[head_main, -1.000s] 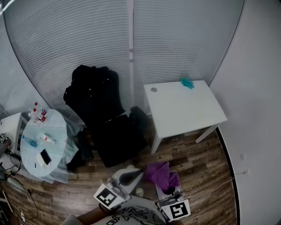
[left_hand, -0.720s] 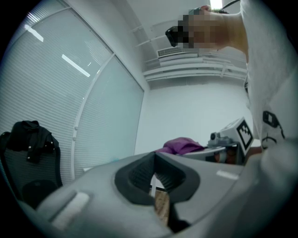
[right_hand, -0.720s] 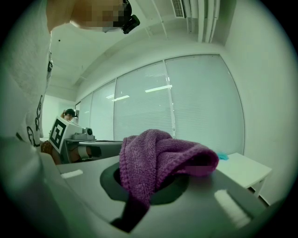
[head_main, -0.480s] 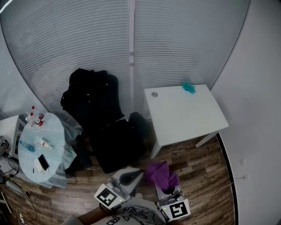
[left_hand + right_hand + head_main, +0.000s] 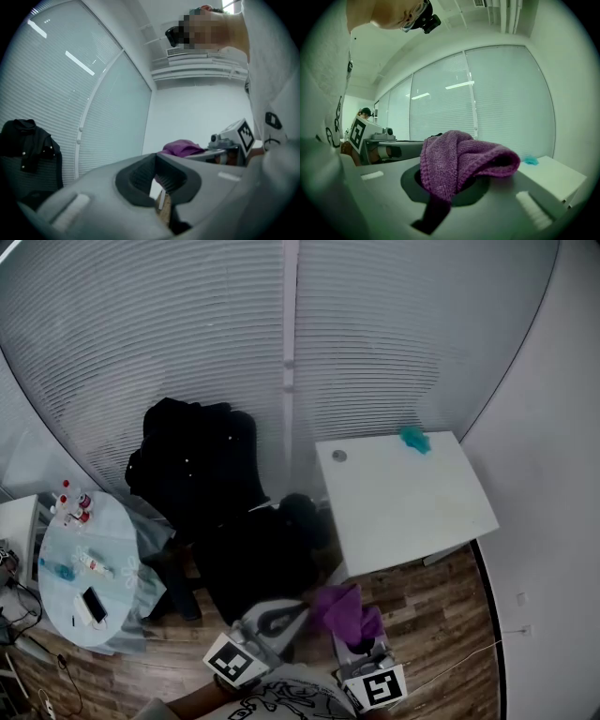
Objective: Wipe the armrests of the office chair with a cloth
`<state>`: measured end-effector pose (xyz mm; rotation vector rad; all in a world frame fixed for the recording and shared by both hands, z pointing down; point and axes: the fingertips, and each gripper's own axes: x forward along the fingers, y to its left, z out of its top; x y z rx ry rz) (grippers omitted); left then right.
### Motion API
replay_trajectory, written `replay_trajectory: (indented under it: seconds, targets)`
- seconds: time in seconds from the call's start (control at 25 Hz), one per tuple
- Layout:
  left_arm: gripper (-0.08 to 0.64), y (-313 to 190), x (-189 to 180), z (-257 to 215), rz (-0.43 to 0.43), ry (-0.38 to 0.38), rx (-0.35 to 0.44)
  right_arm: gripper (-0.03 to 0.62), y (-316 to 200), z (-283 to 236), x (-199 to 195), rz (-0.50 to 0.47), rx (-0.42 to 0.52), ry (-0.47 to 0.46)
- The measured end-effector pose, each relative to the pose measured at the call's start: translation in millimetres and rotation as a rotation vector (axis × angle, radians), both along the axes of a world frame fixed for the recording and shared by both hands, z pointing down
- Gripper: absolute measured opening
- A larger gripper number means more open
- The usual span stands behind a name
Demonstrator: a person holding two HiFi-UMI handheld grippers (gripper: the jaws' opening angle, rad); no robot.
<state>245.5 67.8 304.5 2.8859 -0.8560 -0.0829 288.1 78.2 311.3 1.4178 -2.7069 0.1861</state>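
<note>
Right gripper view: right tool [image 5: 451,183] clamps purple cloth [image 5: 461,157]; left tool [image 5: 157,171] closed, empty.

Grey left gripper [image 5: 286,613] and right gripper [image 5: 359,645] carry black-and-white marker cubes [image 5: 232,662] beside a white printed shirt [image 5: 281,697].

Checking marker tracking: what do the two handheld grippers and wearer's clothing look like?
Left gripper and right gripper: light grey moulded bodies, dark ribbed jaw pads. Each carries a white cube with black square markers. Shirt is white with black print.
</note>
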Motion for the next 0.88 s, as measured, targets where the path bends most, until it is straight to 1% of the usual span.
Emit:
replay_trajectory:
  seconds: [0.16, 0.48, 0.68, 0.88]
  targets:
    - [0.0, -40.8, -13.6, 6.1, 0.003, -0.008, -0.022, 0.031, -42.5, 1.7, -15.3, 0.0, -0.002, -0.005]
    - [0.002, -113.7, -36.4, 6.7, 0.018, -0.009, -0.015, 0.031, -116.5, 1.0, -39.6, 0.005, 0.005, 0.015]
    - [0.0, -152.4, -42.4, 6.3, 0.032, -0.009, -0.013, 0.031, -155.4, 1.6, -46.5, 0.013, 0.002, 0.022]
    - [0.001, -180.0, -49.0, 6.4, 0.038, 0.0, -0.019, 0.031, -183.1, 2.8, -54.5, 0.013, 0.0, 0.026]
